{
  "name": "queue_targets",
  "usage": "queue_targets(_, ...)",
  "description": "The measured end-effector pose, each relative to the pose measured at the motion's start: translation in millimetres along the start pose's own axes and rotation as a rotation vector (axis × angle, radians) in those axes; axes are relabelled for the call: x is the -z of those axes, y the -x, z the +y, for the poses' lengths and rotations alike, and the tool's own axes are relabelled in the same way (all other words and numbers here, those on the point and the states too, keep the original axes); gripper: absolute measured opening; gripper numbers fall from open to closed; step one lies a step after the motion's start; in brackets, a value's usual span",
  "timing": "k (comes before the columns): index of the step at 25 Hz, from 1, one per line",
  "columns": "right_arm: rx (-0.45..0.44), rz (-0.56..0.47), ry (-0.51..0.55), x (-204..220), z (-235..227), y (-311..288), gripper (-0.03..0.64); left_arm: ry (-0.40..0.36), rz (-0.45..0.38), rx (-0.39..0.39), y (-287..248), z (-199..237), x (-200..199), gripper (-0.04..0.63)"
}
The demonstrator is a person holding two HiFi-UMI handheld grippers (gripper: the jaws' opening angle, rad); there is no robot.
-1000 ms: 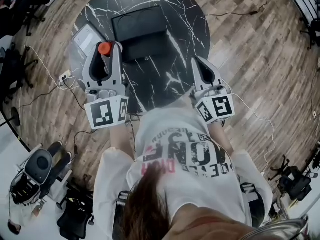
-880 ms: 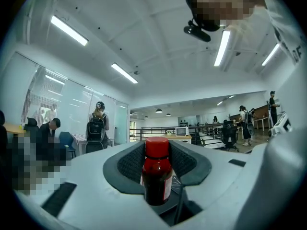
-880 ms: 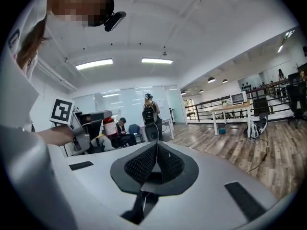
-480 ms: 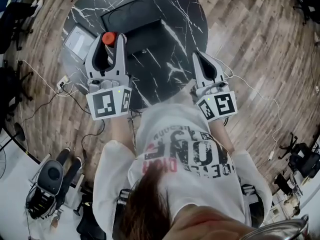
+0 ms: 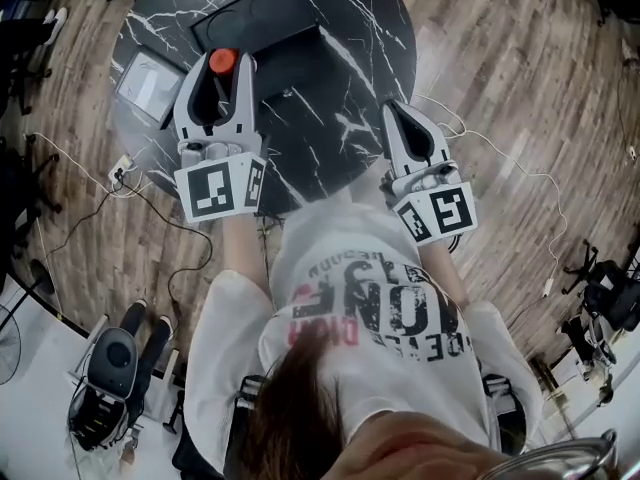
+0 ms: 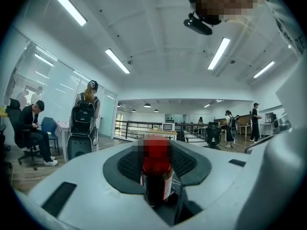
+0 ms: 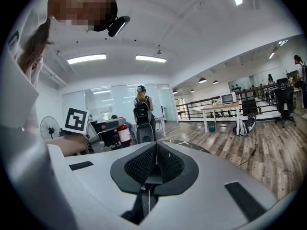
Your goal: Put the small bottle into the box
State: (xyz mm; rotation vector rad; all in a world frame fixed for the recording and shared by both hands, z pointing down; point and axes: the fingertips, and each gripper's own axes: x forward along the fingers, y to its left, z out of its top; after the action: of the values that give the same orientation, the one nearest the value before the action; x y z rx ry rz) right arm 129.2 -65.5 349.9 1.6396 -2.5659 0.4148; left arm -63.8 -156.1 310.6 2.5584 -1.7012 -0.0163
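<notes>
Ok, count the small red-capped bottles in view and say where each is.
1. The small red-capped bottle is clamped between the left gripper's jaws, above the round black marble table, near the black box. No others show.

Your left tool point(image 5: 222, 68), carrying the bottle point(image 5: 222, 60), is just beside the box point(image 5: 255, 13). A flat pad point(image 5: 145, 76) lies left of it. The bare table point(image 5: 330, 133) is open toward your right tool point(image 5: 402, 116).

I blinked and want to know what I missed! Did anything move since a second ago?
The left gripper, with the small bottle clamped in it, seems to have crept a little nearer the black box's near edge, though the camera shifted too. Nothing was grabbed or dropped. The right gripper stays shut and empty near the table's edge.
</notes>
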Motion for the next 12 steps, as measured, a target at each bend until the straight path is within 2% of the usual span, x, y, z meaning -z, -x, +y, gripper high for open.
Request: queue_targets(12, 0.018, 0.044, 0.023, 2.9, 3.4, -1.4, 0.002, 0.039, 0.06, -0.007, -12.4, 6.9, 39.6, 0.146)
